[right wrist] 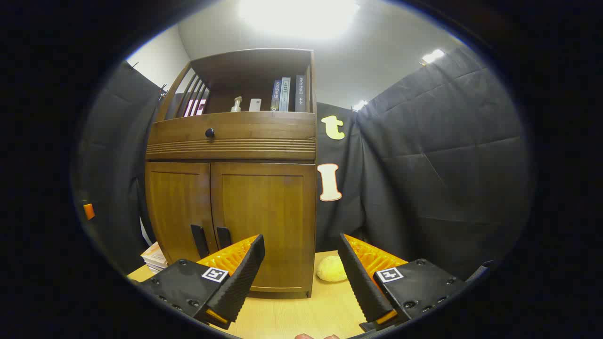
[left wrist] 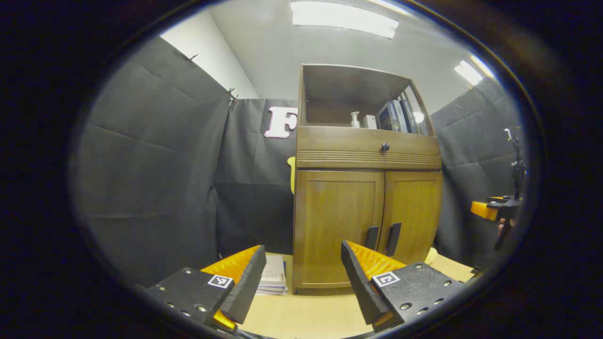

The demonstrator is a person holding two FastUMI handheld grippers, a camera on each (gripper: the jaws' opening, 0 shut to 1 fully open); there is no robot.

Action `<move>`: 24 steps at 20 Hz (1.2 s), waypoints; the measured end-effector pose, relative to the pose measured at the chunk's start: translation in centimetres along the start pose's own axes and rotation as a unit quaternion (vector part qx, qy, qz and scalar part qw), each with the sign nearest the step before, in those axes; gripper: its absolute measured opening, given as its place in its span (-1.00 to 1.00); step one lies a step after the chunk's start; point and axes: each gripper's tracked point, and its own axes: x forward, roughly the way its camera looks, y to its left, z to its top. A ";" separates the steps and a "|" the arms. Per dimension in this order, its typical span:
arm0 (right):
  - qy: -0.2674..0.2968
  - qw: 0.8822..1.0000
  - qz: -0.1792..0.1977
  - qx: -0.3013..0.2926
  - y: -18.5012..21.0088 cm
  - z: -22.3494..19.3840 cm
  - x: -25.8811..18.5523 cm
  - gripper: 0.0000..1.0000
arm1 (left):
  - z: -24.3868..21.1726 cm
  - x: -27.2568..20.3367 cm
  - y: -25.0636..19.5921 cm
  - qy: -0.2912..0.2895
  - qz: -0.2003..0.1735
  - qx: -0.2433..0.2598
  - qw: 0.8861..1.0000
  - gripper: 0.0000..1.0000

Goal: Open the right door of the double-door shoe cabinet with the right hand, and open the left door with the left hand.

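Nothing done yet. Cabinet (left wrist: 367,188) on worktop (left wrist: 301,315), both doors closed: left door (left wrist: 337,226), right door (right wrist: 264,221). 2 handles at seam: left handle (left wrist: 371,238), right handle (right wrist: 223,237). Left tongs (left wrist: 301,278) and right tongs (right wrist: 301,268) spread wide, empty, well short of cabinet. Both openings remain.

Black cloth (left wrist: 155,165) hangs all around as the booth's wall, with soft folds and creases in it. Small clips (left wrist: 232,94) hold it up at the top. Above the cloth there is a plain white wall (left wrist: 207,52) and a white ceiling (left wrist: 339,52). Long bright lights (left wrist: 344,18) shine on the ceiling, and one more light (left wrist: 467,71) glows off to the side. In the right gripper view the light (right wrist: 299,14) overhead is a big bright glow. Down low, the tabletop (right wrist: 301,315) is pale wood, smooth and light in colour.
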 end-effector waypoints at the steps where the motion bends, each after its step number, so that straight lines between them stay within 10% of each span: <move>1: 0.001 1.000 0.003 -0.001 0.2 0.1 -0.1 0.96 | -0.2 0.1 0.0 0.001 -0.004 -0.004 1.000 0.86; 24: 0.042 0.997 0.049 0.032 7.2 0.0 6.8 0.96 | -0.7 0.8 0.1 0.050 0.005 -0.037 0.998 0.86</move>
